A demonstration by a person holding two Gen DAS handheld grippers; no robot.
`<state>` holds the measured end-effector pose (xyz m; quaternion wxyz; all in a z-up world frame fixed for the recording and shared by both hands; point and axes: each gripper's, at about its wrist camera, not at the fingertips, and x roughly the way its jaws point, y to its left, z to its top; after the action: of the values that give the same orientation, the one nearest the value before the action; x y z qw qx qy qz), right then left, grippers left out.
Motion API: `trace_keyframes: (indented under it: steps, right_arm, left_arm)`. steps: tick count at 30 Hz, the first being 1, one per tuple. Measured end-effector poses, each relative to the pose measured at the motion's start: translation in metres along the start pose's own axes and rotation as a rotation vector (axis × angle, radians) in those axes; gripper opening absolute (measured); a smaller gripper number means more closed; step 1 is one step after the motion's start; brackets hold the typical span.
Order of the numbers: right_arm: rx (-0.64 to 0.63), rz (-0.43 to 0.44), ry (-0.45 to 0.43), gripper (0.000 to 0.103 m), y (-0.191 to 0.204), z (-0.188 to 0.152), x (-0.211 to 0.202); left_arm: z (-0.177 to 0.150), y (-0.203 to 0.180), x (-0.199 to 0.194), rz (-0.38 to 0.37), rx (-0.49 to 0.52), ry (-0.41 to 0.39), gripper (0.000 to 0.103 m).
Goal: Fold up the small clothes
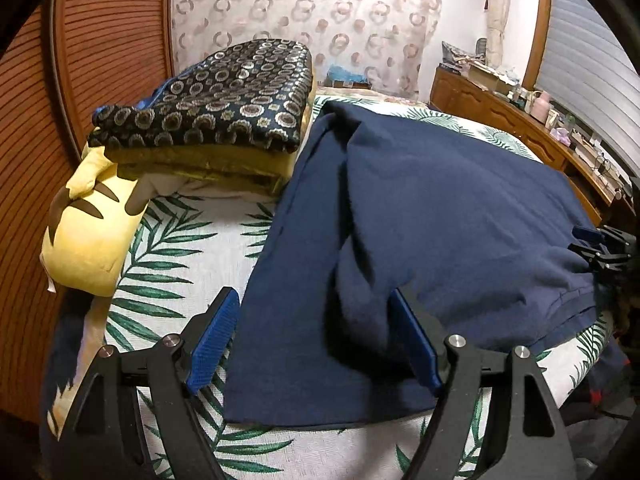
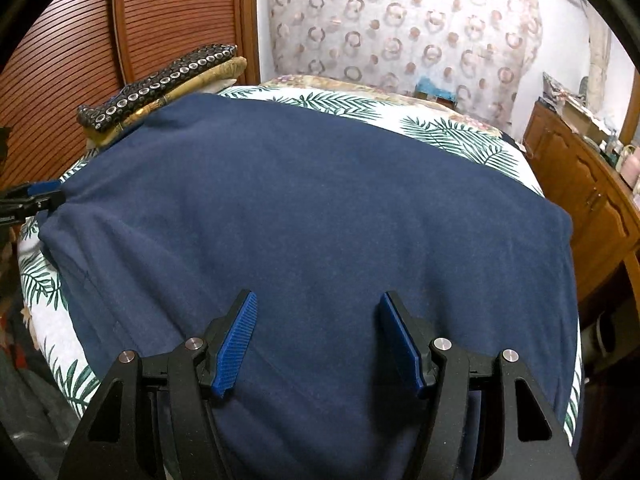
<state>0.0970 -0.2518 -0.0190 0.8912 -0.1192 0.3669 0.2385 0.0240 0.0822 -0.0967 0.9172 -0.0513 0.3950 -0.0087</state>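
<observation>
While the navy blue cloth garment (image 2: 312, 208) lies lengthwise away across the bed, both grippers (left gripper (image 1: 316, 332), right gripper (image 2: 318, 340)) hover spread wide and empty-fingered over its near hem.

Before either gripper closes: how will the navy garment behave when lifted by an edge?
The navy garment will probably drape limply: it already lies in soft folds. It is likely light, lying thin on the bedsheet. Its matte knit looks grippy, not slippery.

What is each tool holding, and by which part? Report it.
Nothing is held. The left tool and right tool both stand open over the navy garment.
</observation>
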Motion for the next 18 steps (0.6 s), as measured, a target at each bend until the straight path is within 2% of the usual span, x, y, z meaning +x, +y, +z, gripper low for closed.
trace_keyframes:
  steps: [7, 18]
  right_arm:
    - [-0.024, 0.024, 0.007, 0.075, 0.0006, 0.0004, 0.0012]
    - [-0.014, 0.004, -0.028, 0.076, 0.0047, -0.0067, -0.0010]
  left_arm:
    - [0.0031, -0.0021, 0.0074, -0.006, 0.012, 0.023, 0.078]
    - [0.0076, -0.0003, 0.0111, -0.010, 0.030, 0.038, 0.078]
